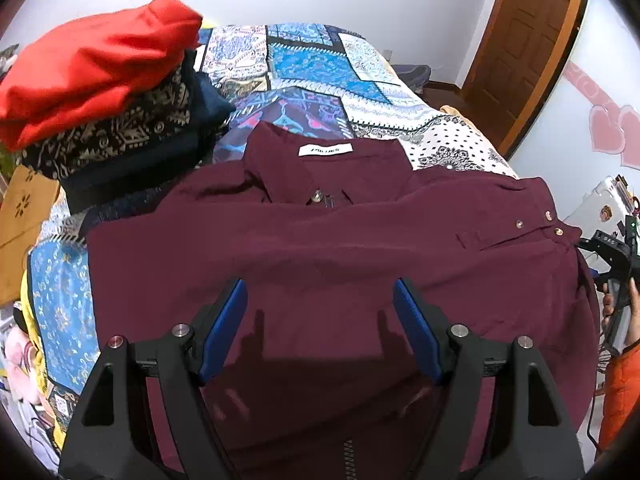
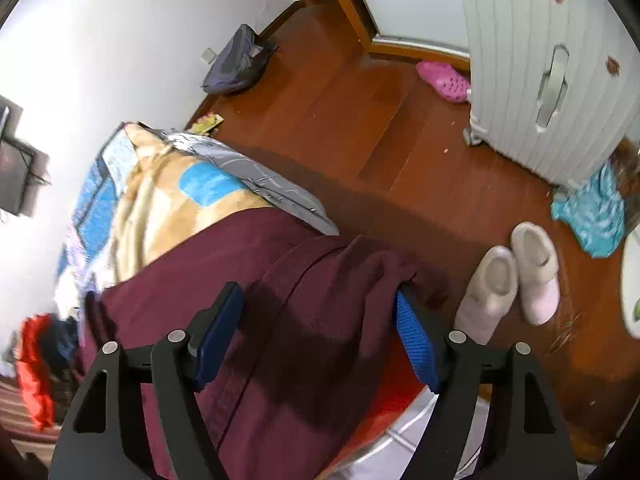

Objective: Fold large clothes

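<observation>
**newb_folder:** So where's everything at? Starting from the closest stuff.

**laundry_vet:** Closest is the left gripper [image 1: 320, 320], fingers spread wide, hovering over the body of the maroon shirt [image 1: 320, 248] with nothing pinched. The right gripper [image 2: 320, 332] is also spread apart, over the shirt's edge [image 2: 328, 280] where it droops off the side of the bed [image 1: 304, 60]. Cloth sits between its pads but they aren't closed on it. The shirt lies front-up across the bed, collar pointing away from the left gripper.

**newb_folder:** How's that fabric gonna behave?

**laundry_vet:** My guess: light, thin, totally floppy, maybe a bit slick. It'll sag wherever you don't support it. I'd pinch at hems, shoulder seams or the cuff [image 1: 536, 228], since doubled cloth gives the pads more to bite. Skip the buttons.

**newb_folder:** Counts?

**laundry_vet:** One maroon shirt. I can make out three buttons on the cuff and one at the collar, one white neck label [image 1: 325, 150]. Beyond the shirt's left shoulder, one stack of folded clothes [image 1: 104, 112]: red on top, a patterned dark one, navy below, so three at least. Past the shirt's hanging edge on the floor, two pale slippers [image 2: 512, 280], and further off one pink clog [image 2: 444, 80] by a white suitcase [image 2: 552, 72].
</observation>
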Demonstrator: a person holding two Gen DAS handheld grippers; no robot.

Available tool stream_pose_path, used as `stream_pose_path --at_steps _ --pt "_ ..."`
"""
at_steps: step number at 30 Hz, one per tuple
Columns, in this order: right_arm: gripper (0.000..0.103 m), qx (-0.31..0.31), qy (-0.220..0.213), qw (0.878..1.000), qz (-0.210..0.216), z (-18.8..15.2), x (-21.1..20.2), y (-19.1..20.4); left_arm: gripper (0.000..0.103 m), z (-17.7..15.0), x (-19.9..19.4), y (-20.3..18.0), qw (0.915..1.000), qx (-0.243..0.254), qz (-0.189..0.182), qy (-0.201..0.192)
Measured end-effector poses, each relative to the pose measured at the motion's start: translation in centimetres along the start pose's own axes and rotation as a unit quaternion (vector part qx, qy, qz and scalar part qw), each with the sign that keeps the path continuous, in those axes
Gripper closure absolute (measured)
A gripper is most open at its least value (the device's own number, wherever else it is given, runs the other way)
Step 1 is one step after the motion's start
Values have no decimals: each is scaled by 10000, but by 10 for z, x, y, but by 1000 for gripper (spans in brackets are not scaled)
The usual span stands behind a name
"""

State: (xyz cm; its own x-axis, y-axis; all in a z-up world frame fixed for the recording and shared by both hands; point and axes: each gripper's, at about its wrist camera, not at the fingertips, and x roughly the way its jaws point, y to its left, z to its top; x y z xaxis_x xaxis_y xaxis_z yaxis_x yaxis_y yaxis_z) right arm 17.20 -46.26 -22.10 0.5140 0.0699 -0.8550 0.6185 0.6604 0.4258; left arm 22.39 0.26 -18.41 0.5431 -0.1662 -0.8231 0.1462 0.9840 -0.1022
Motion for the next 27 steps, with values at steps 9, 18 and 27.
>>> stream_pose_path --at_steps 9,18,27 --pt "84 -758 -691 9936 -472 -1 -26 39 29 -11 -3 18 9999 -143 5 -31" --pt "99 -1807 -1979 9568 1128 2 -133 138 29 -18 -19 40 9991 -351 90 -214" --pt "89 -3300 -1587 9253 988 -50 -120 211 29 -27 -26 47 9986 -457 59 -263"
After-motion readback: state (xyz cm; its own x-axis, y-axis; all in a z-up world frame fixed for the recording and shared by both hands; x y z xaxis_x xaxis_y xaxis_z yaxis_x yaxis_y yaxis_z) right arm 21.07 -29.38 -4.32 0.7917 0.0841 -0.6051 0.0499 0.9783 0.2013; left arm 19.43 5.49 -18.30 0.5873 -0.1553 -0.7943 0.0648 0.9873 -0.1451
